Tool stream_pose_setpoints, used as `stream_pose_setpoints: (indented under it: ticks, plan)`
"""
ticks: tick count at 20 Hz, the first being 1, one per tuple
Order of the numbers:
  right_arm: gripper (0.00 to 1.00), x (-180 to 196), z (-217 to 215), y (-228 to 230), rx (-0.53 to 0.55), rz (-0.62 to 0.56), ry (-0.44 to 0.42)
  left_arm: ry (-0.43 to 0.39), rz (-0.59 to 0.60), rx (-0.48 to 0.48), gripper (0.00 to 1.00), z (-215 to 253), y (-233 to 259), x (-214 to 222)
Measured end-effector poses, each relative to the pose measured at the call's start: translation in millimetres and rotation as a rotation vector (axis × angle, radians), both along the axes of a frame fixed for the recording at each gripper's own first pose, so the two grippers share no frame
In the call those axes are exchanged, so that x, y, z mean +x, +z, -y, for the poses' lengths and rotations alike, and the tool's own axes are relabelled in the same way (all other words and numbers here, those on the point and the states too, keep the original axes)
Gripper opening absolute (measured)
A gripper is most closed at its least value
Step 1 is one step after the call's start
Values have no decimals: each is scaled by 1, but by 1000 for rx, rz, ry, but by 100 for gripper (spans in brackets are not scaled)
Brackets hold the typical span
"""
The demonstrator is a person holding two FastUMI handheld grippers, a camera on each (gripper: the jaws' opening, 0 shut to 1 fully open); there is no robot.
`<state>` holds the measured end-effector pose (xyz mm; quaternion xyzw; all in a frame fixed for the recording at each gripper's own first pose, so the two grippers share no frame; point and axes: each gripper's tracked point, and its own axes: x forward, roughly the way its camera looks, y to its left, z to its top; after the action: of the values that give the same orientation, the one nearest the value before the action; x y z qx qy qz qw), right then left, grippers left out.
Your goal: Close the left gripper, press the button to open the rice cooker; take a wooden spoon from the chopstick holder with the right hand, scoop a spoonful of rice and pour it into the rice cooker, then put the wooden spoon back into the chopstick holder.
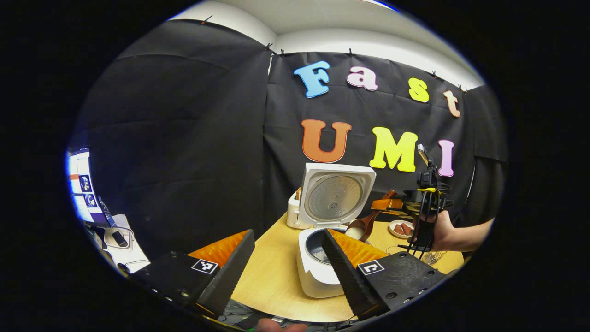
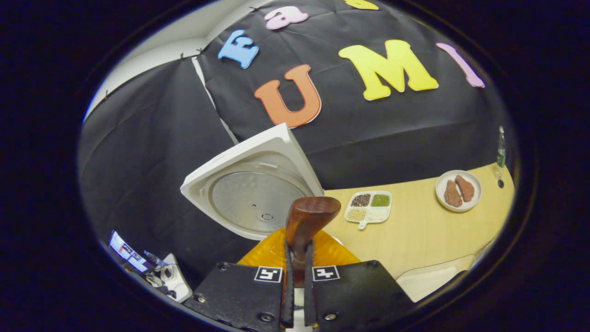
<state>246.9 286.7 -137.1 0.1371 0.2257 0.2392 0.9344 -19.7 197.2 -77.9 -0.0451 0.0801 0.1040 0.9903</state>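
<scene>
The white rice cooker (image 1: 318, 276) stands on the wooden table (image 1: 272, 281) with its lid (image 1: 339, 196) raised upright. My left gripper (image 1: 288, 272) is open, its fingers either side of the near view of the cooker, nothing between them. The wooden spoon (image 1: 362, 226), heaped with white rice, hangs tilted at the pot's far rim. My right gripper (image 1: 386, 205), held by a hand (image 1: 445, 233), grips its handle. In the right gripper view the right gripper (image 2: 298, 251) is shut on the wooden spoon (image 2: 306, 219), whose bowl faces the open lid (image 2: 251, 196).
A divided dish of grains (image 2: 368, 206) and a small plate with brown pieces (image 2: 458, 190) lie on the table (image 2: 415, 235). A green bottle (image 2: 501, 147) stands at its far edge. A black wire rack (image 1: 424, 230) stands by the hand. A white appliance (image 1: 292, 212) sits behind the cooker.
</scene>
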Motion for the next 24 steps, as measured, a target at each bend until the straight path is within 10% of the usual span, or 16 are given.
stream_pose_setpoints:
  ticks: [24]
  plan:
    - [10, -49, -71, 30, -588, 533, 315, -8, 18, -14, 94, 5, -7, -1]
